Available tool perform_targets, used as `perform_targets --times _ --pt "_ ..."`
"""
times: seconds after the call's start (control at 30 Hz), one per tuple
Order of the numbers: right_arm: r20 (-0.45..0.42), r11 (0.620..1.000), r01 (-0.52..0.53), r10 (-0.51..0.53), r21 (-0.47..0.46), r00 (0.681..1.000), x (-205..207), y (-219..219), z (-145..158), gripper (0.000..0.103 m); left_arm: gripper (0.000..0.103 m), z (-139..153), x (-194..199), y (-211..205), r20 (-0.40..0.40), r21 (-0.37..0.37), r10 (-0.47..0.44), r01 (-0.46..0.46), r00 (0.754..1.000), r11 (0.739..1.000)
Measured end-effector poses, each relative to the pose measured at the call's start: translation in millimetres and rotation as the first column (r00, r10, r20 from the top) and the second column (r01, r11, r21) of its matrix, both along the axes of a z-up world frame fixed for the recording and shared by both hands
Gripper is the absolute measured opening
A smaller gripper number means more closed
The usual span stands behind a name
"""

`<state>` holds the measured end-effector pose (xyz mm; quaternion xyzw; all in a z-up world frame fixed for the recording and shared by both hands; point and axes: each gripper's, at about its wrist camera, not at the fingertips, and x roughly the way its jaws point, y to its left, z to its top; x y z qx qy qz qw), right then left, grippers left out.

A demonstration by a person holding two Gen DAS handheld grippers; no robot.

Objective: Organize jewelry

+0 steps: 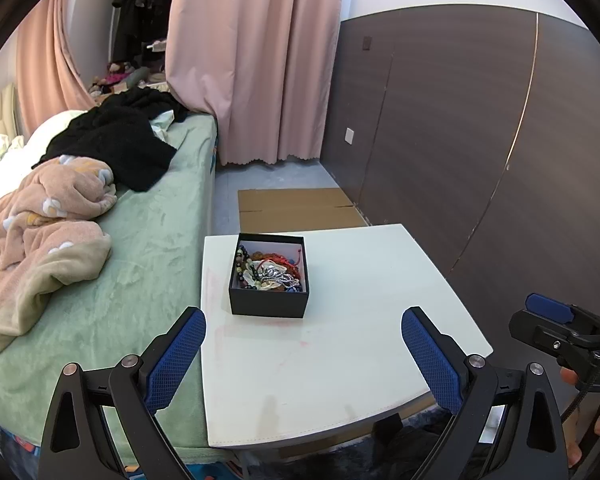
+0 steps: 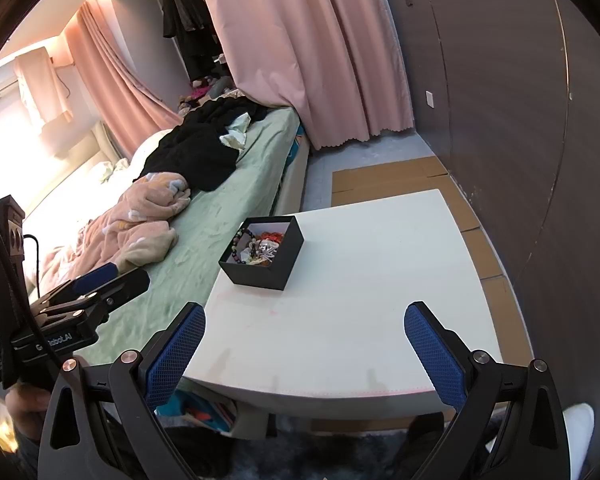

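A black open box (image 1: 269, 304) holding a heap of bead bracelets and other jewelry (image 1: 268, 272) stands on a white table (image 1: 340, 360), near its far left. The box also shows in the right wrist view (image 2: 260, 276) with the jewelry (image 2: 260, 250) inside. My left gripper (image 1: 304, 352) is open and empty, above the table's near part, short of the box. My right gripper (image 2: 304, 352) is open and empty over the table's near edge (image 2: 340, 384). The right gripper also shows at the right of the left wrist view (image 1: 556, 320); the left gripper also shows at the left of the right wrist view (image 2: 96, 280).
A bed with a green sheet (image 1: 148, 240), a pink blanket (image 1: 48, 216) and black clothes (image 1: 116, 140) runs along the table's left side. Flat cardboard (image 1: 296, 208) lies on the floor behind the table. A dark wood wall (image 1: 480, 140) is on the right, pink curtains (image 1: 252, 60) behind.
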<state>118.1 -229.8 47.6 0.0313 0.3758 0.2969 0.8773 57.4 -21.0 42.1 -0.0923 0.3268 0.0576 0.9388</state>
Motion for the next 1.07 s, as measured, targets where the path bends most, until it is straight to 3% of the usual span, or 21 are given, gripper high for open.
perform_targets --times 1.07 --pt "-0.034 1.0 0.03 -0.03 -0.008 0.999 2 3 -16 0.1 0.099 -11 2 -4 -0.033 -0.015 -0.028 0.027 0.999 1.0"
